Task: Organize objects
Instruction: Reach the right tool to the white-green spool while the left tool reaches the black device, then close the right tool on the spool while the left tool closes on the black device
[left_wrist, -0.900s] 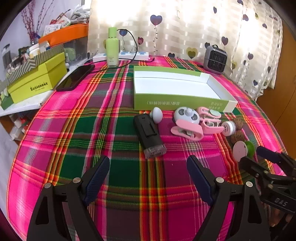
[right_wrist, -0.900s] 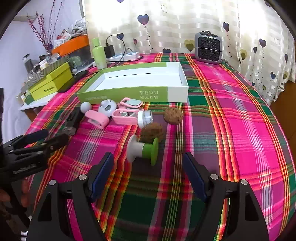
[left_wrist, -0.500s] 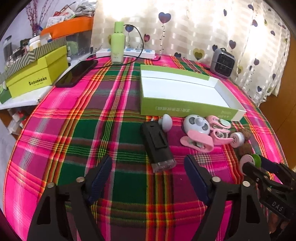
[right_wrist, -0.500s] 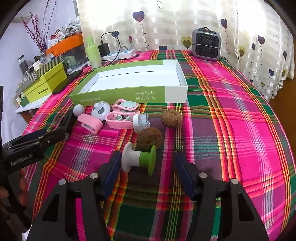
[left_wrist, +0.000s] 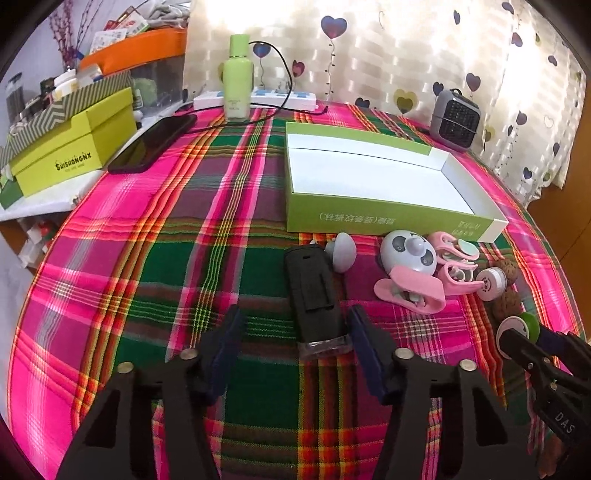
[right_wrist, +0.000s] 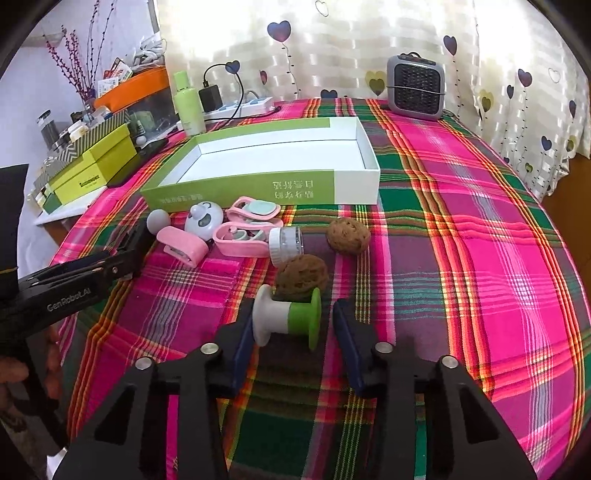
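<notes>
Both claws have advanced: the left claw (left_wrist: 293, 345) stands apart around the black device (left_wrist: 317, 295), the right claw (right_wrist: 293, 341) apart around the green-and-white spool (right_wrist: 286, 317).

Yellow-green box (left_wrist: 70, 147) at left, beside the table: "SWISHANGNX" in dark caps on its side, w/ a smaller line under it, too tiny to read. Same box in right wrist view, print blurred there. Open green-and-white tray (left_wrist: 388, 218): upside-down Chinese characters on its near wall, probably a product name; can't make them out. Left gripper (right_wrist: 70, 291) body: "GenRobot.AI" in pale letters. Right gripper (left_wrist: 546, 373) body: "DAS", rest cut off by the frame edge.
</notes>
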